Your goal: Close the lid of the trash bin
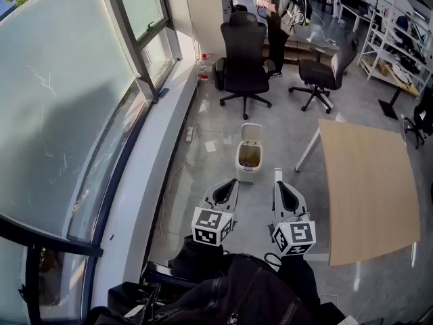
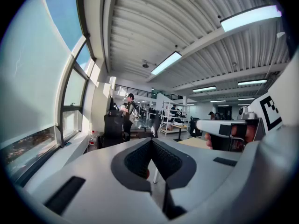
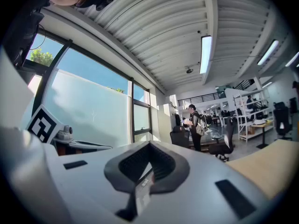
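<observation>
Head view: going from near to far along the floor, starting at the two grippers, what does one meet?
left gripper and right gripper, side by side → trash bin, lid up → black office chair → standing person

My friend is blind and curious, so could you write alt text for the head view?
A small white trash bin stands on the floor with its lid up, ahead of the left gripper and right gripper, both shut and empty. A wooden table stands at right.

Bright daylight from the windows, fisheye-warped edges.
</observation>
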A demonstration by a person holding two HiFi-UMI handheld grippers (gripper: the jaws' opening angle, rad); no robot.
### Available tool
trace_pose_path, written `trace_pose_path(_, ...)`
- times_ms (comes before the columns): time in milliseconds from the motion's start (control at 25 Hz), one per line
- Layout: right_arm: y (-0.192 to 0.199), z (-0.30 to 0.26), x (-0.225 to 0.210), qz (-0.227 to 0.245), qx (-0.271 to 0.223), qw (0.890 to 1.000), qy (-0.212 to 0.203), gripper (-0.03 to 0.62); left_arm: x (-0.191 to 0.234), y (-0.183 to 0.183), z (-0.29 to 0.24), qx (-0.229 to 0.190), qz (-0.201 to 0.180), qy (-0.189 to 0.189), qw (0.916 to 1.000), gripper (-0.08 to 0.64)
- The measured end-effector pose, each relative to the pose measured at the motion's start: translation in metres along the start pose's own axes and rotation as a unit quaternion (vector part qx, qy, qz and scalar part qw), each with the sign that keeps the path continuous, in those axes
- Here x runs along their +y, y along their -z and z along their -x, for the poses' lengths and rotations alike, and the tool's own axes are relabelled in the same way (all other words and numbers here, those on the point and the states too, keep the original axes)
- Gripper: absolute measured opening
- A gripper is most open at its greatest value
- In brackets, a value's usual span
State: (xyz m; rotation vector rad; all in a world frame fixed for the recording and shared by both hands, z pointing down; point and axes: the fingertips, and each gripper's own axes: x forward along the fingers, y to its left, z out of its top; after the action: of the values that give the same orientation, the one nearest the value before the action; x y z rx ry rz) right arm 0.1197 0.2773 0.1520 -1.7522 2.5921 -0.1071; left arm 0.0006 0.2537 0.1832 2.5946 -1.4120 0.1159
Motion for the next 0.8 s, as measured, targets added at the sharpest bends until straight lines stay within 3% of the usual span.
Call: trace_pose_path(800,0.009,-0.033,0.014,0.004,0.011,1.000,-0.004,0.002,0.034,0.002,-0.010,-0.001,0.016,-0.006,0.9999,0.000)
